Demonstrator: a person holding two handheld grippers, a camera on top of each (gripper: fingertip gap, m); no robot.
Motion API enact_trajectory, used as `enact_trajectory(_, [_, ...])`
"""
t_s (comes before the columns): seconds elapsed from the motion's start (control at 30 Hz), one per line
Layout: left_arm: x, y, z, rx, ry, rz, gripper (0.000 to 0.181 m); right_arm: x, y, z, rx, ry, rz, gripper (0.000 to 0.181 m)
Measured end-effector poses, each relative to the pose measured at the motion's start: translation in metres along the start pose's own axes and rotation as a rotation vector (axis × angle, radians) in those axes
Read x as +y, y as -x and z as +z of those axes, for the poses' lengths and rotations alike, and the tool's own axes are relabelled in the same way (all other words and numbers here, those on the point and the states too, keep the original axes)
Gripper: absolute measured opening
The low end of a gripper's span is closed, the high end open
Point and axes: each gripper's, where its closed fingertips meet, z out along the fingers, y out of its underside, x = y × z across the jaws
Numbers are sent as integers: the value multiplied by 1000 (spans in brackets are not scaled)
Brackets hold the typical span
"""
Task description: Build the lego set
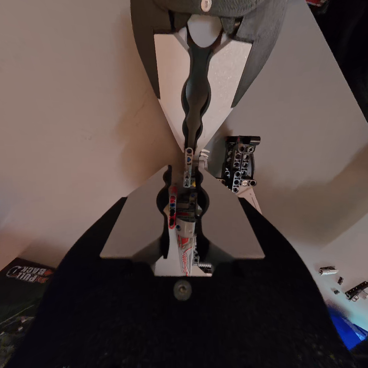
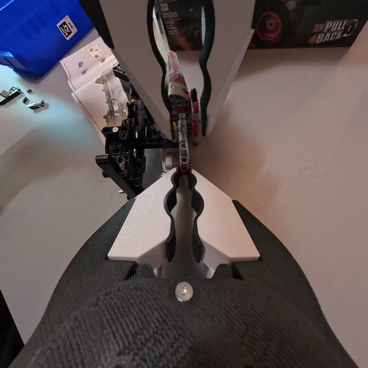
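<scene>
The left gripper (image 1: pixel 182 175) is seen closed around a partly built lego model (image 1: pixel 184 217), whose grey panel with red markings and red beam are clamped between its fingers (image 1: pixel 143 225). The same model (image 2: pixel 179 95) is seen from the opposite side in the right wrist view, held between the white fingers of the left gripper (image 2: pixel 186 127) that reaches in from the top.

The right gripper (image 2: pixel 183 170) is pinched on the end of a thin grey beam (image 2: pixel 182 143), its fingers (image 2: pixel 151 217) pressed almost together at the tips. The beam (image 1: pixel 188 169) is held end-on against the model, so the two grippers meet tip to tip above the bench (image 2: pixel 278 159). The right gripper (image 1: pixel 190 146) enters the left wrist view from the top.

A black lego frame (image 2: pixel 123 151) is laid on the bench just beside the grippers, resting partly on an open instruction booklet (image 2: pixel 89 79). The frame (image 1: pixel 239 163) also shows in the left wrist view. A few small loose pieces (image 2: pixel 22 97) are scattered well apart, near a blue bin (image 2: pixel 35 39). The dark set box (image 2: pixel 298 25) stands at the far edge of the bench.
</scene>
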Motion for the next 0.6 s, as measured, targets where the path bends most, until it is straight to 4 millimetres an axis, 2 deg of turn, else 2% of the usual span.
enact_trajectory(0.27, [-8, -7, 16, 79, 12, 14, 8, 0, 0, 0, 12, 4, -19, 6])
enact_trajectory(0.6, [-8, -6, 19, 66, 14, 247, 5, 3, 1, 1, 38, 19, -52, 6])
